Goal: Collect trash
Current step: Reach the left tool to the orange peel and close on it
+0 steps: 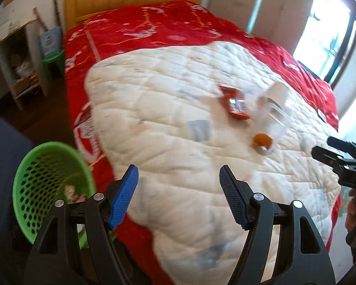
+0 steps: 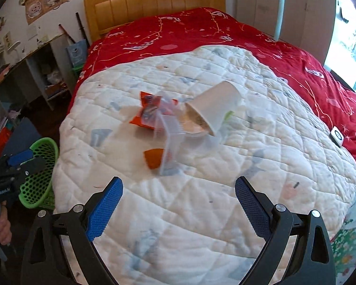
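Trash lies on a white quilt [image 2: 178,201] on the bed: an orange snack wrapper [image 2: 146,114], a tipped white paper cup [image 2: 216,105], a clear plastic piece [image 2: 169,137] and a small orange scrap [image 2: 153,158]. The wrapper [image 1: 235,105], cup [image 1: 277,92] and scrap [image 1: 261,140] also show in the left wrist view. My left gripper [image 1: 179,182] is open and empty over the quilt's near edge. My right gripper [image 2: 179,197] is open and empty, short of the trash. A green mesh basket [image 1: 47,180] stands on the floor left of the bed, with some trash inside.
A red bedspread [image 2: 189,30] covers the bed, with a wooden headboard [image 2: 154,2] behind. A desk with shelves [image 2: 35,71] stands at the left. A small white device [image 2: 337,135] lies on the red cover at right. A window [image 1: 325,45] is at right.
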Action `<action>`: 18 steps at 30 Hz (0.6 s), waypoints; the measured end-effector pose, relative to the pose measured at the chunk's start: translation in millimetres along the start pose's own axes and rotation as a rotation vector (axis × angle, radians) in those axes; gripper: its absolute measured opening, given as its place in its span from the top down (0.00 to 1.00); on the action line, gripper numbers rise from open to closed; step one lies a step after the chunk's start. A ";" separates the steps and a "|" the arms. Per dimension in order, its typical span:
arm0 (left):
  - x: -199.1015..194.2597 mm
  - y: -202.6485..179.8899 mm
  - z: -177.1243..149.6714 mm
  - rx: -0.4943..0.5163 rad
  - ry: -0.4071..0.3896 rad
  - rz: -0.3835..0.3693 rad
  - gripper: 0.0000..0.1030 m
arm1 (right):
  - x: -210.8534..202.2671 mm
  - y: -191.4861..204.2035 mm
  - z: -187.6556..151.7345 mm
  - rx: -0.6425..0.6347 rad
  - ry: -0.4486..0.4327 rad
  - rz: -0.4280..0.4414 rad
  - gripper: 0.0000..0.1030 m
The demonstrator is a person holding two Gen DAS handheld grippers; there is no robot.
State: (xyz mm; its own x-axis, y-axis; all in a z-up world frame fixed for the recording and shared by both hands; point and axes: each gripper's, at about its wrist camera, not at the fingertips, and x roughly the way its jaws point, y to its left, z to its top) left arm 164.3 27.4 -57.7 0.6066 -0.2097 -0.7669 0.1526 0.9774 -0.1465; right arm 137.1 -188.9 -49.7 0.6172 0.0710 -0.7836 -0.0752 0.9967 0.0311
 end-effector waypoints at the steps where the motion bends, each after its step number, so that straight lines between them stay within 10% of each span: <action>1: 2.7 -9.2 1.2 0.017 0.001 -0.011 0.32 | 0.2 -4.9 -0.3 0.004 0.001 -0.003 0.10; 18: 67.0 -121.3 22.2 0.254 0.053 -0.178 0.41 | 1.1 -69.4 -3.7 0.055 0.013 -0.020 0.10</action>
State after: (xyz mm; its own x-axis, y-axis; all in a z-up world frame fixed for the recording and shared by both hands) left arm 203.7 -105.8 -77.5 0.5123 -0.3684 -0.7758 0.4464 0.8859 -0.1259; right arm 140.1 -258.1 -55.0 0.6081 0.0511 -0.7922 -0.0197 0.9986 0.0493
